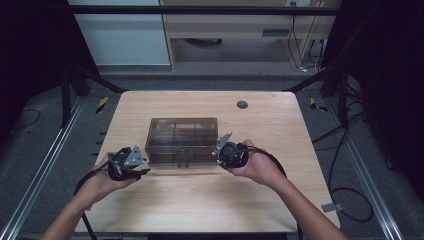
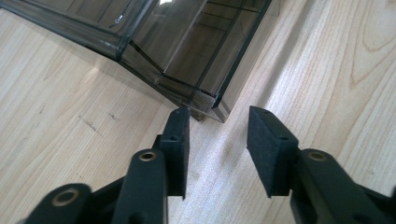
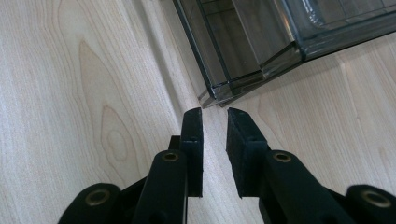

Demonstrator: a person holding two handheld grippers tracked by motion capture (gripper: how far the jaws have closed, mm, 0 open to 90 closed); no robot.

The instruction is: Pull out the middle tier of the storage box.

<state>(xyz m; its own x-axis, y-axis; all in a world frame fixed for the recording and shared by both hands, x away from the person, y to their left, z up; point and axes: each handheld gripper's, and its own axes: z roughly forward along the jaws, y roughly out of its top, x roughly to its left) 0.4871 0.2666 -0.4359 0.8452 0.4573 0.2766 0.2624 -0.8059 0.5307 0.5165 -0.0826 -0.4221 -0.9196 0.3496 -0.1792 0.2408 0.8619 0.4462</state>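
A smoky transparent plastic box [image 1: 182, 140] with inner dividers sits in the middle of the wooden table [image 1: 200, 200]. My left gripper [image 1: 145, 167] is at the box's near left corner. In the left gripper view that corner [image 2: 187, 51] lies just beyond the left gripper [image 2: 217, 121], whose jaws stand apart with nothing between them. My right gripper [image 1: 216, 152] is at the box's near right corner. The right gripper view has that corner [image 3: 247, 37] just ahead of the right gripper [image 3: 215, 116], whose jaws keep a narrow, empty gap.
A round dark grommet [image 1: 242, 104] sits in the tabletop behind the box. Black frame bars and cables [image 1: 350, 200] flank the table on the floor. A wooden cabinet [image 1: 240, 30] stands at the back.
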